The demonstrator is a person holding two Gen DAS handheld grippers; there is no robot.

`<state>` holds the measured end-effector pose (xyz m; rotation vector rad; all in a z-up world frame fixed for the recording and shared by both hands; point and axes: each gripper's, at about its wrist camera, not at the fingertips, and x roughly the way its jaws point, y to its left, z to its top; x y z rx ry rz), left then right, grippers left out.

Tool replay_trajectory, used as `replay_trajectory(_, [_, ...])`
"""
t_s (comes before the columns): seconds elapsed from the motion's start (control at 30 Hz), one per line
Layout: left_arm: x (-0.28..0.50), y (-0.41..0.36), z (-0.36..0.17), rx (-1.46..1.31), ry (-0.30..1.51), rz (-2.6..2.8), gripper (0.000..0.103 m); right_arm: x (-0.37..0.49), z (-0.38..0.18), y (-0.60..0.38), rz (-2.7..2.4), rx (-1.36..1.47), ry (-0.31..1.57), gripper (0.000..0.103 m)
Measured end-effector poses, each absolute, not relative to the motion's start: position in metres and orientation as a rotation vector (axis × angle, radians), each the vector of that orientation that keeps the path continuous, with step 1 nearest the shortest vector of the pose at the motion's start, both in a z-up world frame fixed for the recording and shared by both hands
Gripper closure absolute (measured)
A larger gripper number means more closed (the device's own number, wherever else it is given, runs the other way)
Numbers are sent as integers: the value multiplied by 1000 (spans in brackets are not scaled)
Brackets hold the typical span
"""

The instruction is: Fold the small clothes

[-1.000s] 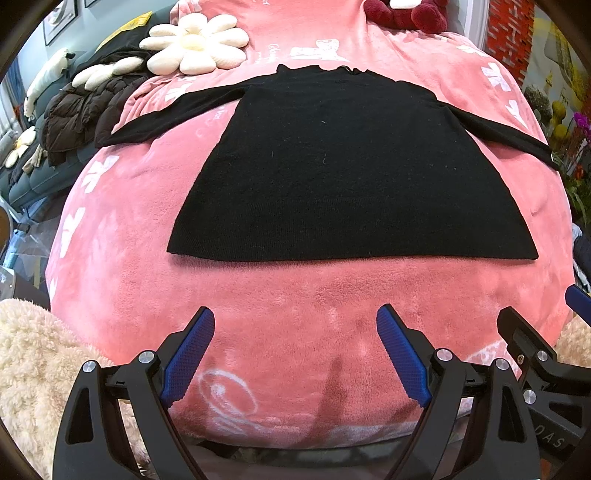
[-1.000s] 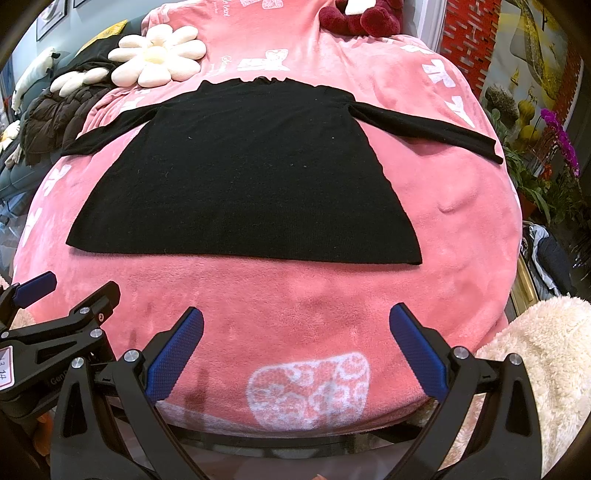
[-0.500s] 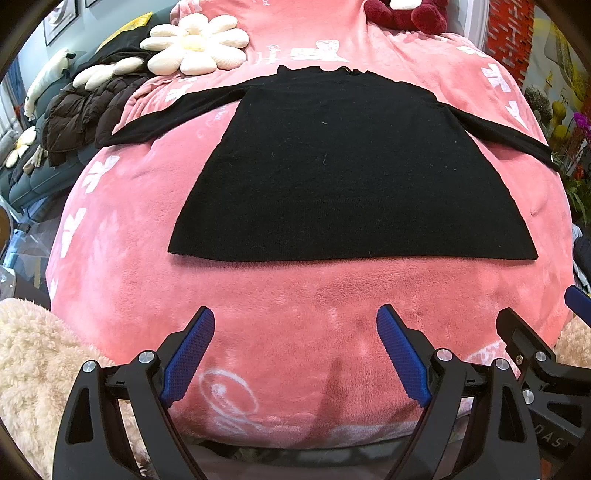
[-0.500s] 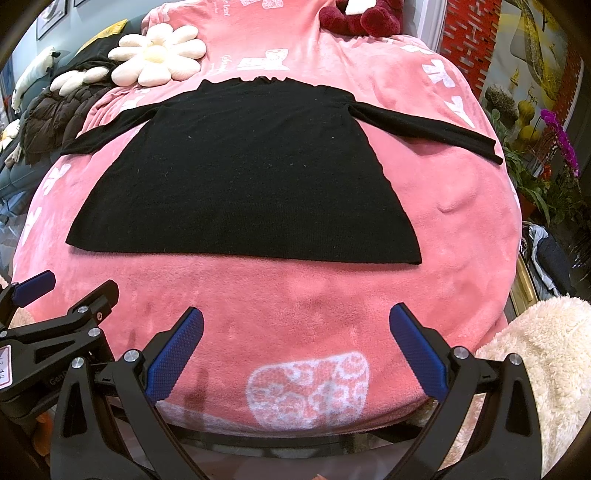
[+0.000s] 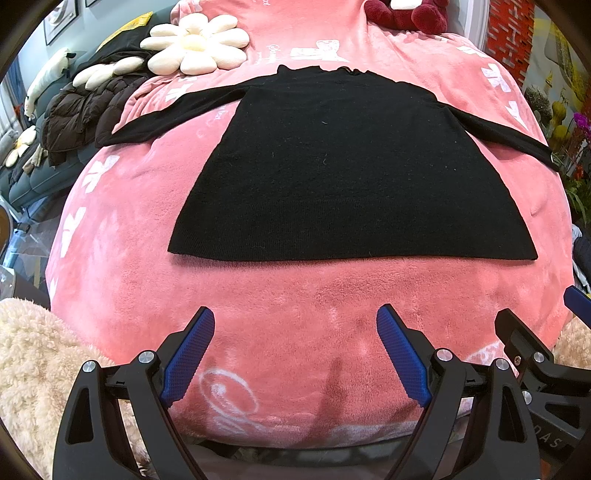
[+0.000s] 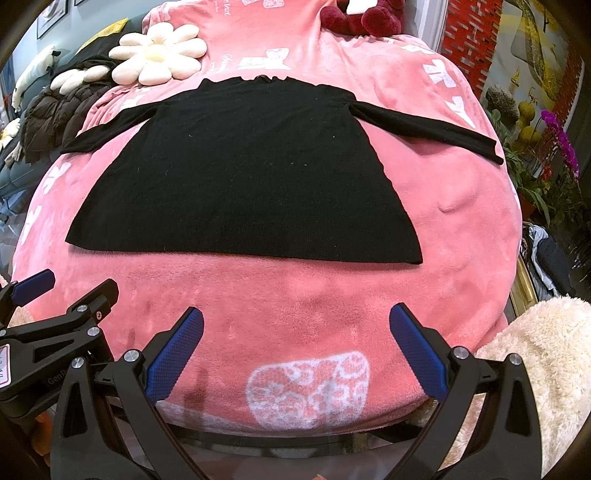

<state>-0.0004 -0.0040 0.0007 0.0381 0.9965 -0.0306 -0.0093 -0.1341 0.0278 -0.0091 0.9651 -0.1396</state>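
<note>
A black long-sleeved top [image 5: 343, 166] lies flat on a pink plush blanket [image 5: 295, 295], sleeves spread to both sides, hem toward me. It also shows in the right wrist view [image 6: 251, 177]. My left gripper [image 5: 295, 325] is open and empty, held short of the hem near the blanket's front edge. My right gripper [image 6: 295, 325] is open and empty, beside the left one, also short of the hem. The right gripper shows at the right edge of the left wrist view [image 5: 535, 354]; the left gripper shows at the left edge of the right wrist view [image 6: 55, 317].
A cream flower cushion [image 5: 195, 44] and a dark red plush toy [image 5: 406, 14] lie beyond the collar. A brown puffer jacket [image 5: 81, 110] lies at the far left. Cream fleece [image 6: 535, 350] lies at the near right, and plants [image 6: 546, 147] stand at the right.
</note>
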Motion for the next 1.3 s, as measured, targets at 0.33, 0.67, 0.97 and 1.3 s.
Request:
replay_trajectory(0.33, [0, 5, 3, -22, 1005, -44, 16, -1, 29, -149, -153, 47, 984, 5])
replay_trajectory(0.67, [9, 18, 4, -122, 1008, -45, 16, 97, 78, -319, -311, 232, 900, 5])
replay_trajectory(0.97, [26, 14, -8, -128, 1054, -51, 16, 191, 65, -524, -535, 442, 871, 14])
replay_trajectory(1.3, [54, 12, -17, -115, 1122, -43, 16, 235, -10, -608, -606, 720, 848, 21])
